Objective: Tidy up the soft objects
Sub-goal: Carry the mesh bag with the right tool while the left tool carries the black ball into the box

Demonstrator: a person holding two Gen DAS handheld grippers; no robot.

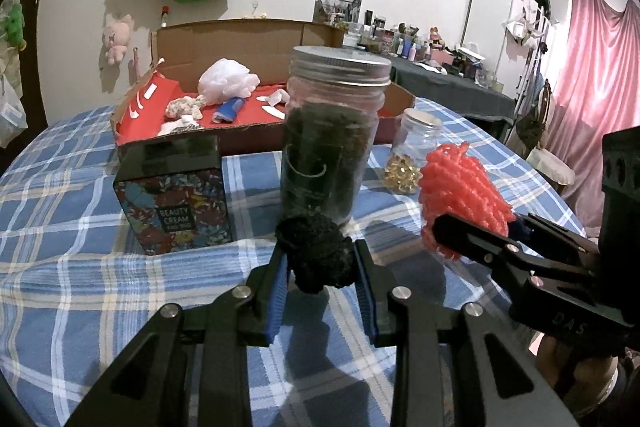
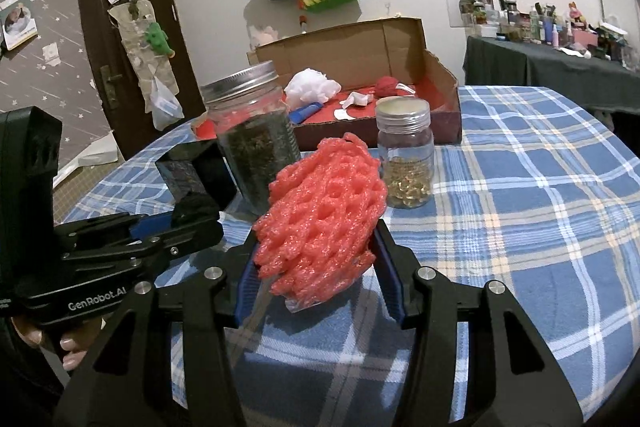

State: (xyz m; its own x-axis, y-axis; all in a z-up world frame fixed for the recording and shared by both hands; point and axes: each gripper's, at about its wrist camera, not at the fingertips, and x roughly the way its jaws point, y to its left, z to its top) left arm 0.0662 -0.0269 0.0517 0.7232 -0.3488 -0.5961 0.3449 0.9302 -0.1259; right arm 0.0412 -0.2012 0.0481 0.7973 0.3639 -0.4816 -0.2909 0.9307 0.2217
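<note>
My left gripper [image 1: 320, 259] is shut on a black fuzzy ball [image 1: 316, 255] and holds it just above the checked tablecloth, in front of the big jar. My right gripper [image 2: 316, 247] is shut on a pink foam net [image 2: 324, 207]; it also shows in the left wrist view [image 1: 464, 191] at the right. The open cardboard box [image 1: 256, 131] with a red floor stands at the back and holds a white mesh puff [image 1: 228, 81], a blue tube [image 1: 230, 109] and small white pieces. In the right wrist view a red ball [image 2: 386, 85] lies in the box [image 2: 440, 75].
A tall glass jar with dark contents and a metal lid [image 1: 332, 131] stands in the middle, a small jar of yellow capsules [image 1: 412, 155] to its right. A flowered Beauty Cream tin [image 1: 176, 199] stands at the left. The round table [image 2: 540, 207] drops off on the right.
</note>
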